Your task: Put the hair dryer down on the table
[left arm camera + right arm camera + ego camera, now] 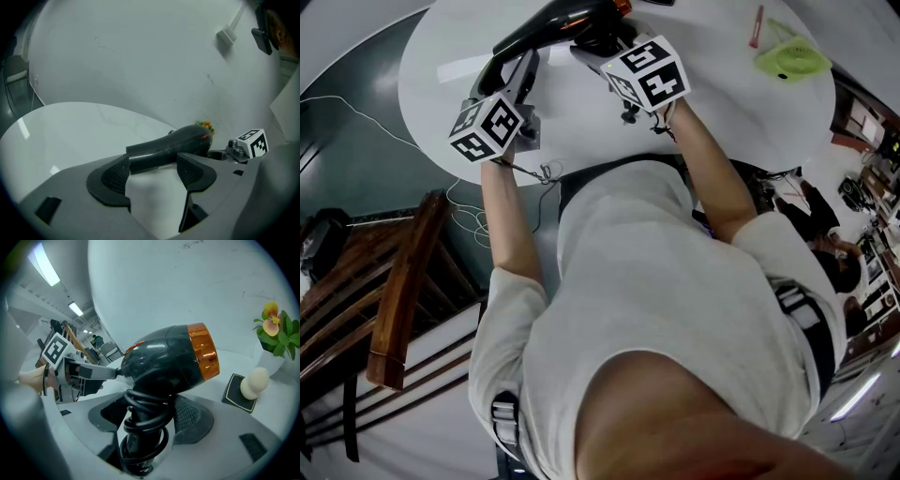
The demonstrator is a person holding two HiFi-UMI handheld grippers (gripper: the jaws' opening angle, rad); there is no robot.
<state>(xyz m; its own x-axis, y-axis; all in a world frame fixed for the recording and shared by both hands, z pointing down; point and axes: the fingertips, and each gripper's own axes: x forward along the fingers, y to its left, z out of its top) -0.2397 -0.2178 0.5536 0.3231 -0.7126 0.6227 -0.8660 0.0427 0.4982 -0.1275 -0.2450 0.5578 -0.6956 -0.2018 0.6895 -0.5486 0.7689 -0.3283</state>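
Head view: hair dryer (553,21) held between both claws over the far part of the round white tabletop (722,112); cannot tell whether touching the surface. Left claw (495,73) at the black barrel end, right claw (602,45) at the handle side. Green object (792,58) and thin red stick (757,26) lying far right on the tabletop, well apart from the hair dryer. Wooden chair (403,281) near left, beside the tabletop's edge.

Left claw view: left claw (154,165) closed on the end of the hair dryer (178,143), mesh pads pressed to either side of the dark barrel, apart only by the barrel's width. Rest of the body stretching away to the right, toward the right claw's marker cube (253,143). Small flowers (205,125) showing just past the body. White tabletop (70,136) spreading to the left.

Right claw view: right claw (146,420) clamped on the handle of the hair dryer (164,362), black cord (140,408) wound in loops round that handle and caught between the pads. Dark body lying crosswise above the pads, orange ring (204,357) at its right end. Left claw (105,373) meeting the barrel at the left. Potted flowers (276,331) far right; pale egg-shaped thing (254,383) on a dark square pad (234,390) just beside the pot.
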